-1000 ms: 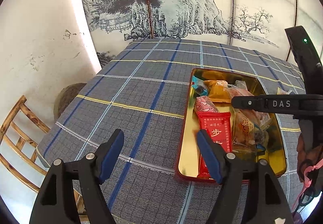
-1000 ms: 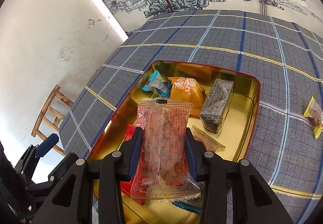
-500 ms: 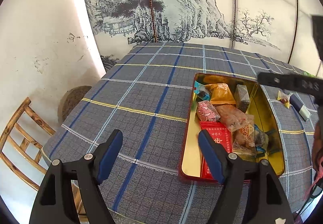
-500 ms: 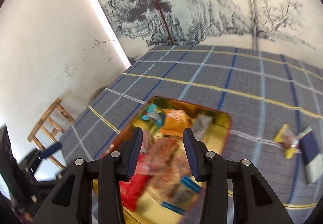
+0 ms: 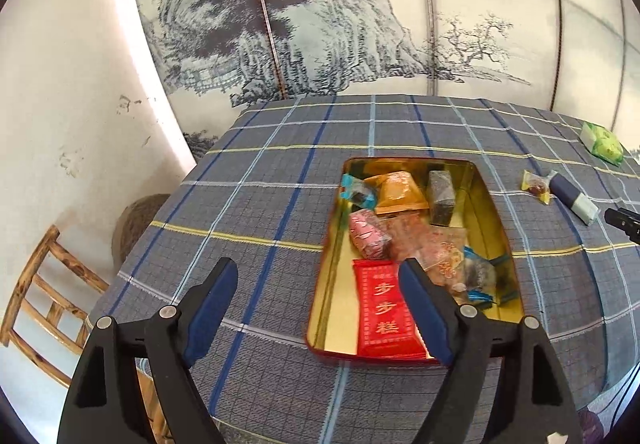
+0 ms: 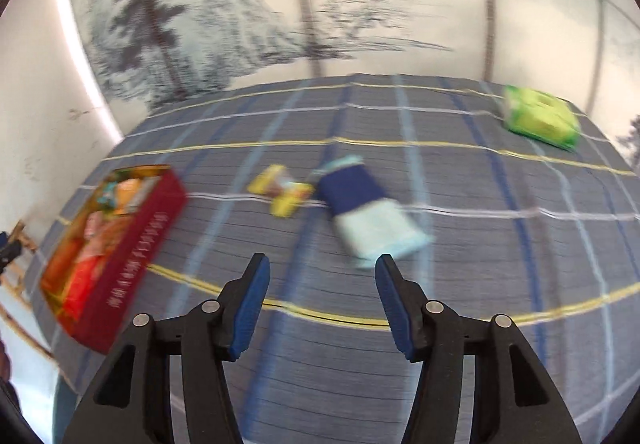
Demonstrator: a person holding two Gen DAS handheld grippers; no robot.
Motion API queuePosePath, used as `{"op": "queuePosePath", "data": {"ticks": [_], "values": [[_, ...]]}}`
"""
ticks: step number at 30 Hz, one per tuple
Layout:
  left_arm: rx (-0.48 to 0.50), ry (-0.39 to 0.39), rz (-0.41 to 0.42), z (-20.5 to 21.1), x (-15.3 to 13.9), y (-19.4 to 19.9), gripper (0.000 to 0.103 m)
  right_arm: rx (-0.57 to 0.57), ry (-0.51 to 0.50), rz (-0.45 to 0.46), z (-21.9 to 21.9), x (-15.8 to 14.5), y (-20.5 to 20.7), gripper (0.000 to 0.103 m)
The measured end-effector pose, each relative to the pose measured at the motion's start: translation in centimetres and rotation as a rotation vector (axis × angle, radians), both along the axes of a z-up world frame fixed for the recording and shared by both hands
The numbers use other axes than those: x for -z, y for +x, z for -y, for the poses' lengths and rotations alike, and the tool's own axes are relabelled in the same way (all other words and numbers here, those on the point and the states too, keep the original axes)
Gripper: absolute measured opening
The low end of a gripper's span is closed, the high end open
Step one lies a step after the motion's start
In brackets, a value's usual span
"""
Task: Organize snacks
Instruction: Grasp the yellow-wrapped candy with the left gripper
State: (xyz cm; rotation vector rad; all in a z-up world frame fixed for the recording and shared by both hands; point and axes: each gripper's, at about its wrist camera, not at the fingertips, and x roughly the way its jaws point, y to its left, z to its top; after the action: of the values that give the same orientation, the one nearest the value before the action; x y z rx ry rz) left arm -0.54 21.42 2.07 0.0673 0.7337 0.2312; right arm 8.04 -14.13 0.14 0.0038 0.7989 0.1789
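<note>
A red tin with a gold inside lies on the checked tablecloth and holds several wrapped snacks, among them a red packet and a clear pink packet. My left gripper hovers over the tin's near left edge, its jaws opening with nothing between them. My right gripper is over the cloth right of the tin, jaws opening and empty. Ahead of it lie a blue and white packet, a small yellow snack and a green packet.
The table edge drops off at the left, where a wooden chair and a round woven stool stand. A painted landscape screen closes the far side. The right wrist view is blurred by motion.
My right gripper let go of the clear pink packet into the tin, then swung right over the cloth toward the loose snacks, jaws widening. My left gripper drew back slightly and opened wider.
</note>
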Motion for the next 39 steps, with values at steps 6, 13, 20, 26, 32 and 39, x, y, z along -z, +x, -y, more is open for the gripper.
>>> {"op": "queuePosePath", "data": {"ticks": [6, 13, 20, 26, 32, 39], "values": [[0.060, 0.065, 0.011, 3.8, -1.0, 0.7, 0.084, 0.133, -0.055, -0.009, 6.7, 0.9, 0.5, 0.063], [0.119, 0.121, 0.008, 8.0, -1.5, 2.2, 0.086, 0.189, -0.054, -0.053, 10.2, 2.6, 1.4, 0.068], [0.191, 0.171, -0.011, 12.6, -1.6, 3.9, 0.086, 0.199, 0.010, -0.071, 12.0, 3.9, 1.4, 0.071], [0.286, 0.175, -0.065, 16.7, -1.0, 5.8, 0.086, 0.219, 0.103, -0.059, 13.3, 3.8, 1.2, 0.076], [0.395, 0.083, -0.172, 19.9, 0.2, 9.4, 0.086, 0.203, 0.133, -0.037, 13.4, 3.6, 0.8, 0.078], [0.496, -0.065, -0.329, 22.6, 2.3, 16.8, 0.086, 0.179, 0.159, -0.039, 13.3, 3.6, 0.7, 0.079]]}}
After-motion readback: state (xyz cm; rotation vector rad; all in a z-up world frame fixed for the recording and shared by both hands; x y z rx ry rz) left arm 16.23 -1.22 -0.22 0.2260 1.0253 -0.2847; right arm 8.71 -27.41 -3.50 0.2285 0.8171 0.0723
